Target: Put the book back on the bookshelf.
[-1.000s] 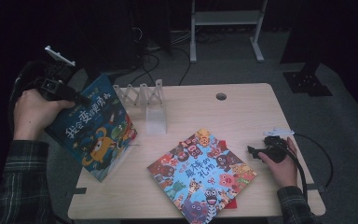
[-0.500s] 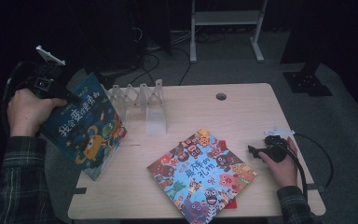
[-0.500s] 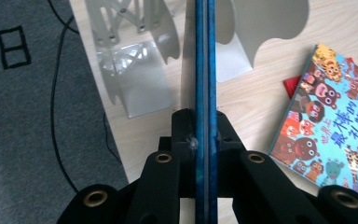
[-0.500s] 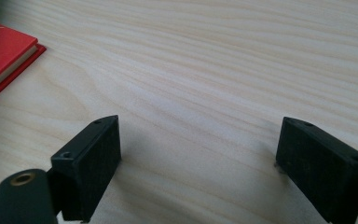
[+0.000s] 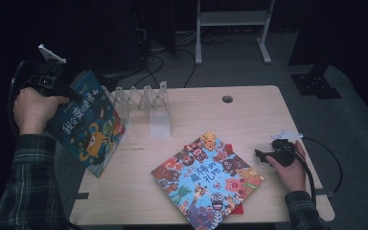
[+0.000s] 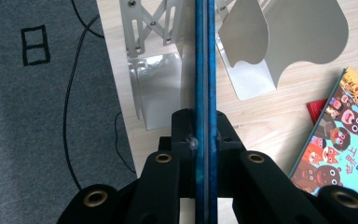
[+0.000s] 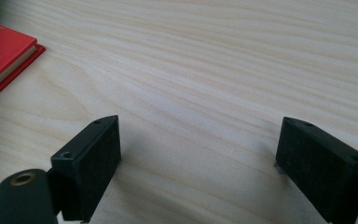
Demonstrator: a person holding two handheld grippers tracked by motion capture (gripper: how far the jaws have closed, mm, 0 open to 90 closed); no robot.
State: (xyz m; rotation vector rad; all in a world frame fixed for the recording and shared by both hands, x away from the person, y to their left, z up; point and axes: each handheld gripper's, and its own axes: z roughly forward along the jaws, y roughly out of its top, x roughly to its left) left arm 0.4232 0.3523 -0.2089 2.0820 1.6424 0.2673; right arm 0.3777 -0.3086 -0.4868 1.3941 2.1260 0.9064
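Note:
A blue picture book (image 5: 88, 127) hangs tilted over the table's left edge, its lower corner near the tabletop. My left gripper (image 5: 70, 94) is shut on its upper left corner. In the left gripper view the blue book (image 6: 203, 65) runs edge-on between the two pads of the left gripper (image 6: 201, 136), pointing at the metal book rack (image 6: 154, 88). My right gripper (image 5: 264, 154) rests on the table at the right, held by a hand. The right gripper (image 7: 198, 149) stands open with bare wood between its fingers.
The silver accordion book rack (image 5: 146, 103) stands at the table's back left. A colourful animal book (image 5: 208, 179) lies flat at the front middle on a red book (image 5: 240, 209). A cable hole (image 5: 227, 99) is at the back. Cables cross the grey floor (image 6: 37, 116).
The left hand and the blue book have shifted a little to the left, and the book now hangs more over the table's edge. The right hand has stayed where it was.

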